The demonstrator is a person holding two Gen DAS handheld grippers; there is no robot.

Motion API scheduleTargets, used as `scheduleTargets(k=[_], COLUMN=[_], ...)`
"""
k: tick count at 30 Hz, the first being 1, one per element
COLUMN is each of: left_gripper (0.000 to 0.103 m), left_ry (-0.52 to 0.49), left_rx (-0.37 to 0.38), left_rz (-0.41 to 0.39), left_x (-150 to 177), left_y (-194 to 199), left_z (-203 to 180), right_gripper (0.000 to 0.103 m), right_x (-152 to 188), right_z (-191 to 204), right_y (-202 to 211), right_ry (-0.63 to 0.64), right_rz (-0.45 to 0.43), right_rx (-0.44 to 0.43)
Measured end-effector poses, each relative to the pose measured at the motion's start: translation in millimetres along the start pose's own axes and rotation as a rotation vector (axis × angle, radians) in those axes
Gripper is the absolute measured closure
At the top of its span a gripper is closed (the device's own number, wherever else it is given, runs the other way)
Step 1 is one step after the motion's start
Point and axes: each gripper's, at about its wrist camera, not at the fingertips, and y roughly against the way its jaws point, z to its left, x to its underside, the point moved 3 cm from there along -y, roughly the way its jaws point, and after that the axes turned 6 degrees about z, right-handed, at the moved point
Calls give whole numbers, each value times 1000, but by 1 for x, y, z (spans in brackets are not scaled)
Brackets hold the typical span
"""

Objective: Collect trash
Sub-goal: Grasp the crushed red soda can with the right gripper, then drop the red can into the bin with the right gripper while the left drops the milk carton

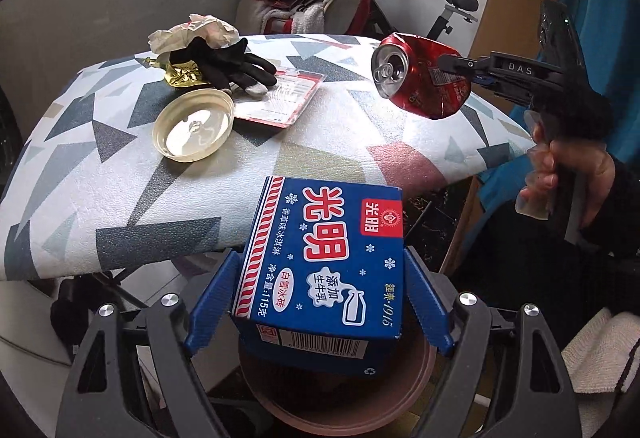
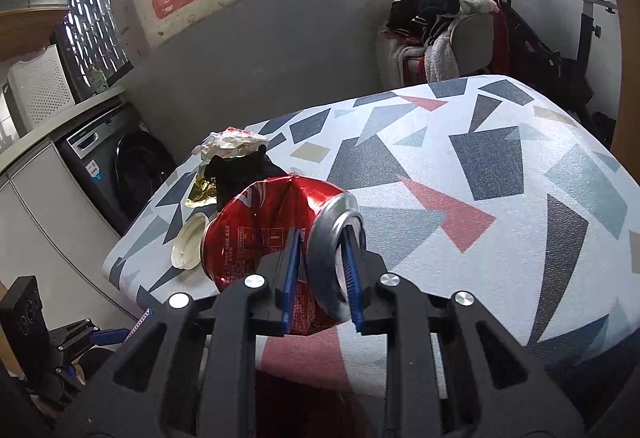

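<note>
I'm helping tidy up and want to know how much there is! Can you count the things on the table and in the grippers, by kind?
Crushed red cans: 1, in the right gripper
Blue cartons: 1, in the left gripper
Cream lids: 1
Black gloves: 1
Crumpled white papers: 1
Gold wrappers: 1
Flat clear packets: 1
Total: 7

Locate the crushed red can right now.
The crushed red can is clamped in the right gripper, held in the air above the patterned table; the left wrist view shows it at upper right.
</note>
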Motion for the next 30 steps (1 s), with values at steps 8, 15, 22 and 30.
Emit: scheduleTargets(k=[8, 15, 22, 30], left_gripper=[10, 6, 6, 6], left_ry=[11, 122, 189, 196], left_rx=[-61, -181, -225, -241], left_rz=[-92, -168, -167, -121], left_x=[-5, -3, 7, 12], left_y=[23, 47, 43, 27], left_z=[16, 68, 89, 90], right_gripper=[79, 79, 78, 78], right_x=[36, 68, 93, 121], right_z=[15, 51, 77, 96], right_y=[-2, -12, -32, -58], right_ry=[77, 238, 344, 455], right_rz=[91, 194, 300, 436], right_rx=[-14, -83, -115, -100])
